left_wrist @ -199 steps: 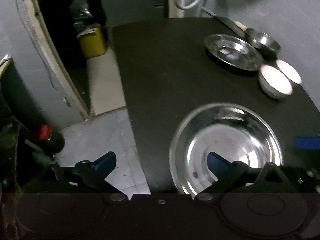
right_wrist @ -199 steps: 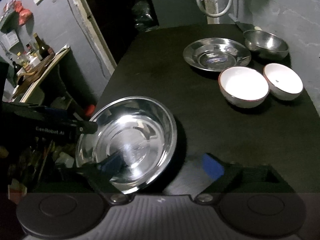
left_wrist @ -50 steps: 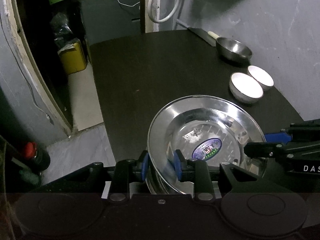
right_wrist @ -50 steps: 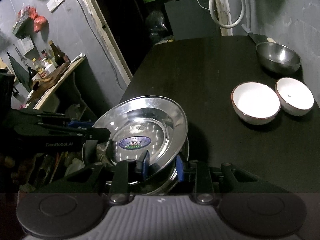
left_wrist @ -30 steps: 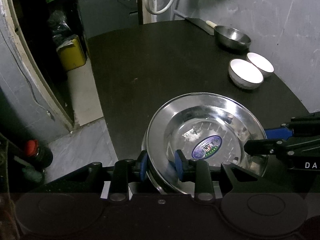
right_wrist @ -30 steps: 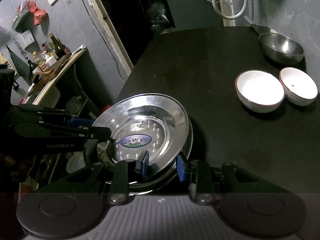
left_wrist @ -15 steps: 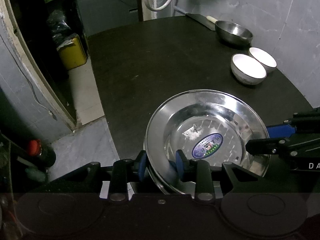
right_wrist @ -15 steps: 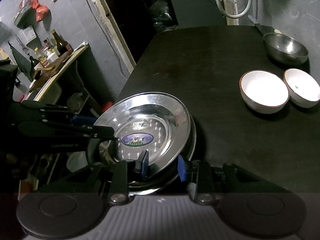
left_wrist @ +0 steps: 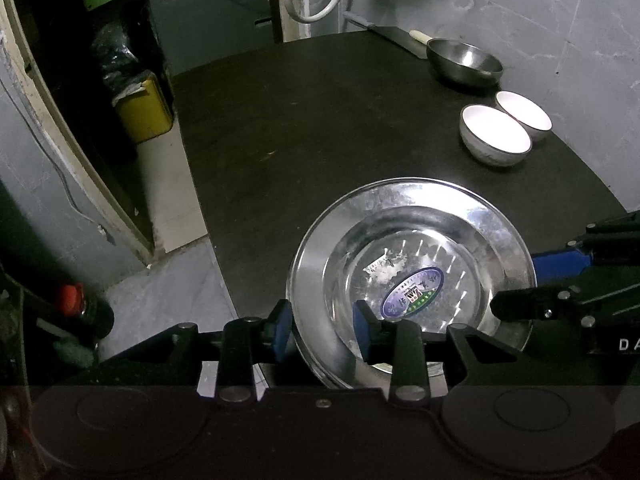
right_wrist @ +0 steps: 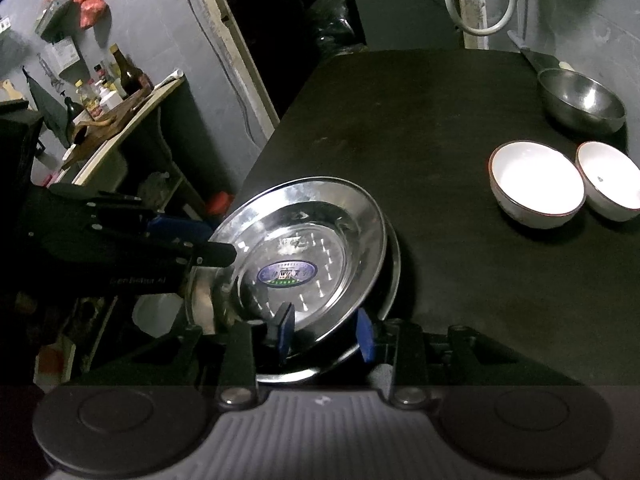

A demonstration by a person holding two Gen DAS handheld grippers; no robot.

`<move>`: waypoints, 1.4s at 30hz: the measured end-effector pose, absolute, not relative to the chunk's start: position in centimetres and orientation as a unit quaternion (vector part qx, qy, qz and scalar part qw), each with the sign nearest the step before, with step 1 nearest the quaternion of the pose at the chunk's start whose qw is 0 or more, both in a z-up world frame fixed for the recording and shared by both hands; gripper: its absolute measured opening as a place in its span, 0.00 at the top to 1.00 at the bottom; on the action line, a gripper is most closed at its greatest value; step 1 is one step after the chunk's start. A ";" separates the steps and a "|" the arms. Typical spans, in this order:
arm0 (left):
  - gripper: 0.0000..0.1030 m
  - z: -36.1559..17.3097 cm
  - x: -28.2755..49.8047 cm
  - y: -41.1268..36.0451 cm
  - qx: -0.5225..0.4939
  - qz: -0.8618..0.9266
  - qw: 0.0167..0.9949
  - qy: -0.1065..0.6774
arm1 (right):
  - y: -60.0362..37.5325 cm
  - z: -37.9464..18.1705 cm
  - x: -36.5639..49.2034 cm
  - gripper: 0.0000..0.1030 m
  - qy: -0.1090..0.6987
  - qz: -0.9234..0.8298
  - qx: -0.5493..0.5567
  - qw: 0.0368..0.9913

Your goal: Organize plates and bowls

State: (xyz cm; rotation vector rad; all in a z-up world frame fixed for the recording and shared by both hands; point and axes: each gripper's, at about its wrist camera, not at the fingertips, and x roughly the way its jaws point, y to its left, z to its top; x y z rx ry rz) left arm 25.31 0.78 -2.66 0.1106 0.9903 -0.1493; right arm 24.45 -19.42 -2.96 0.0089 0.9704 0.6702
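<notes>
Left tongs (left_wrist: 322, 332) and right tongs (right_wrist: 325, 332), both just loosening, pads astride stacked plates' (left_wrist: 412, 264) rim on worktop (left_wrist: 320, 120).

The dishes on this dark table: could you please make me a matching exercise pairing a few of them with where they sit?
Things:
1. stickered steel plate
2. steel bowl
3. larger white bowl
4. smaller white bowl

Places:
A. farthest back, beside the knife
B. stacked on another plate at the table's near edge
C. between the steel bowl and the other white bowl
D. nearest bowl to the plates

Pairs: 1-B, 2-A, 3-D, 4-C
</notes>
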 end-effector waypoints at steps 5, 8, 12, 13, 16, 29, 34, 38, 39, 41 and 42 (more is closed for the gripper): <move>0.62 -2.6 25.3 0.8 0.053 -0.071 0.875 0.475 | -19.5 -2.9 24.4 0.61 0.458 0.319 0.002 0.829; 0.55 -2.6 25.4 0.9 0.049 -0.071 0.876 0.475 | -19.6 -2.8 24.4 0.51 0.457 0.318 -0.002 0.830; 0.44 -2.3 25.4 0.7 0.047 -0.070 0.879 0.469 | -19.9 -2.8 24.3 0.48 0.461 0.313 -0.002 0.830; 0.42 -2.3 25.5 0.6 0.047 -0.070 0.880 0.468 | -20.1 -2.9 24.3 0.47 0.462 0.312 -0.002 0.830; 0.29 -2.1 25.9 0.3 0.049 -0.068 0.882 0.463 | -20.6 -2.9 24.3 0.39 0.462 0.307 0.000 0.832; 0.01 0.0 33.7 -4.0 -0.008 -0.027 0.921 0.389 | -28.2 -1.1 28.5 0.00 0.391 0.204 0.033 0.897; 0.01 0.3 39.8 -7.4 -0.047 -0.020 0.929 0.367 | -31.3 -0.7 32.9 0.00 0.349 0.149 0.087 0.921; 0.01 -0.1 45.0 -10.3 -0.061 -0.020 0.931 0.358 | -32.7 -1.6 37.0 0.01 0.324 0.112 0.113 0.933; 0.01 -0.2 46.5 -11.0 -0.062 -0.021 0.932 0.357 | -33.0 -1.9 38.1 0.03 0.319 0.101 0.118 0.935; 0.01 -0.5 48.8 -11.8 -0.067 -0.023 0.932 0.355 | -33.5 -2.7 40.0 0.07 0.318 0.087 0.123 0.936; 0.01 -0.7 49.7 -12.1 -0.070 -0.023 0.932 0.355 | -33.7 -3.1 40.8 0.09 0.320 0.080 0.127 0.936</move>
